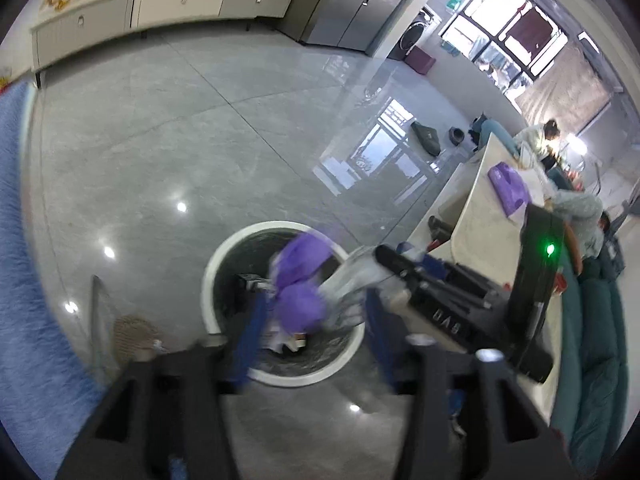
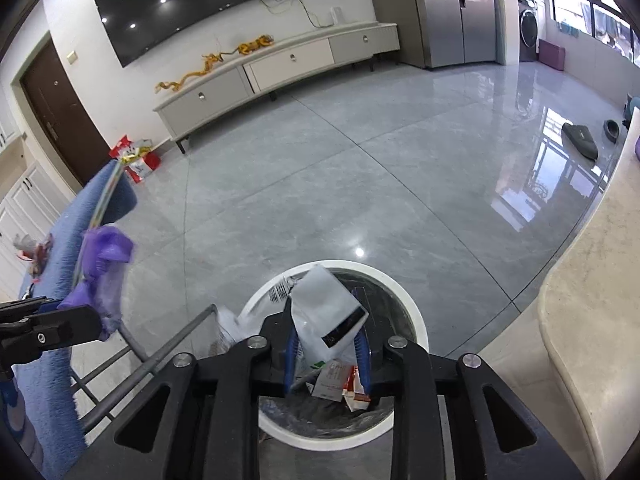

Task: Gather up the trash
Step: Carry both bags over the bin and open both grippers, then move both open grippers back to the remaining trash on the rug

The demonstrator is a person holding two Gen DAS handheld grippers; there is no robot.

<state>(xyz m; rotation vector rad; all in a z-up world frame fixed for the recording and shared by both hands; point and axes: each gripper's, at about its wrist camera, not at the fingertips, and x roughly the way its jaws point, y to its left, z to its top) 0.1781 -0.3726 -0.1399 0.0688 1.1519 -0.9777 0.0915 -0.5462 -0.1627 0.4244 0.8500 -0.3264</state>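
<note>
"Blue fingers (image 1: pixel 252 344) on the left gripper (image 1: pixel 316 340). Are they wide apart?" asks Mia.

"Yes, wide. A scrunched purple bag (image 1: pixel 300 280) sits between their tips. It is blurry and looks loose, not pinched."

"Where is that bag?"

"Right over the round bin (image 1: pixel 208 280), near its middle."

"And the right gripper (image 2: pixel 326 360)?"

"Its blue fingers (image 2: pixel 290 360) are only a bit apart. A white packet (image 2: pixel 328 320) with a black stripe stands between them. It tips to the left at the top, and the fingers sit just beside it. It looks loose too."

"Is the packet over the bin as well?"

"Yes. It hangs over the open top. Under it, inside, lie red and white wrappers (image 2: pixel 352 392)."

"What does the bin look like?"

"It has a white rim and a dark liner bag inside. It stands on the shiny grey floor (image 2: pixel 360 168)."

"What is near it?"

"On the left there is a fuzzy blue cloth (image 2: pixel 52 280), with a grey metal rack (image 2: pixel 160 352) beside it. On the right is a pale table (image 2: pixel 580 320). Another purple bag (image 1: pixel 508 188) lies flat on that table."

"And far away?"

"A long low cabinet (image 2: pixel 288 60) stands by the far wall. Two dark slippers (image 2: pixel 580 140) lie on the floor, far to the right."
</note>
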